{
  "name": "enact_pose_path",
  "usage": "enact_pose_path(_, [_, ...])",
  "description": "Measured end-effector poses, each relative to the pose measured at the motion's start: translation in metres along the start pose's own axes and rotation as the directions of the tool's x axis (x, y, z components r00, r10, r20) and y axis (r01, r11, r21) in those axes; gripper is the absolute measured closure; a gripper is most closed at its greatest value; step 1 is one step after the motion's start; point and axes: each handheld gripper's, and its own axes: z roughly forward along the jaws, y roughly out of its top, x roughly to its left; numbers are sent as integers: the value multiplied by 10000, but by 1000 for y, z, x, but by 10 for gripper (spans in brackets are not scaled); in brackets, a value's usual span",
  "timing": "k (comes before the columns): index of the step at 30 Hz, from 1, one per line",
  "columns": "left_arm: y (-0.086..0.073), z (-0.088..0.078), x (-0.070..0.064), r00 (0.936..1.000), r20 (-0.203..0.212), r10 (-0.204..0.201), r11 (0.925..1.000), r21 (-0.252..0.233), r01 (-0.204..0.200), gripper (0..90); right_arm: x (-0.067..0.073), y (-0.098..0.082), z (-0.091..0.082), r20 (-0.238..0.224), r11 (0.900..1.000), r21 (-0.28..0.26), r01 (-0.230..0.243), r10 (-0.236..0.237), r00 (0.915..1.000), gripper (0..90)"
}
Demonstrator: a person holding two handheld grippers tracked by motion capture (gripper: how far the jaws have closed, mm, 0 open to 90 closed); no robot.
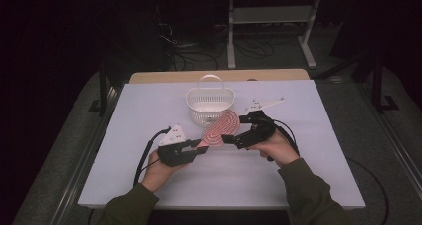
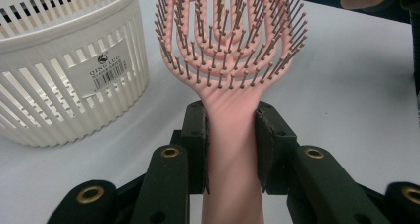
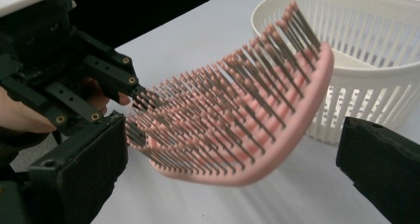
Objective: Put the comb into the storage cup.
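A pink vented hairbrush with dark bristles is held above the white table, its head pointing toward the basket. My left gripper is shut on its handle, a pad pressing each side. My right gripper is open, its jaws standing wide on either side of the brush head without touching it. The white slotted basket with a handle stands just behind the brush; its wall is close on the left of the left gripper view and at the upper right of the right gripper view.
The white table has bare room on both sides of the basket. A wooden edge runs along the table's far side. Beyond it are a white frame and cables on a dark floor.
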Motion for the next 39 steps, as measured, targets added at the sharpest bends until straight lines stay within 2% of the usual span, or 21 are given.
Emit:
enact_pose_path(10, [0,0,0,10000,-45,32,10000,-83,-32,702,-1,8,10,-91,9999,-121,-59,57,9999,0])
enact_pose_path(18, [-1,0,-1,9999,-122,113,9998,-165,-115,702,-1,5,18,-53,9998,-77,-190,189,9998,19])
enact_pose_path(25, [-1,1,-3,9997,-169,161,9997,-157,-164,702,-2,5,16,-16,9991,-215,-375,375,9993,101])
enact_pose_path(39, [-2,5,-8,9989,-309,357,9993,-132,-361,701,-4,4,15,-335,9971,-171,-747,741,9967,255])
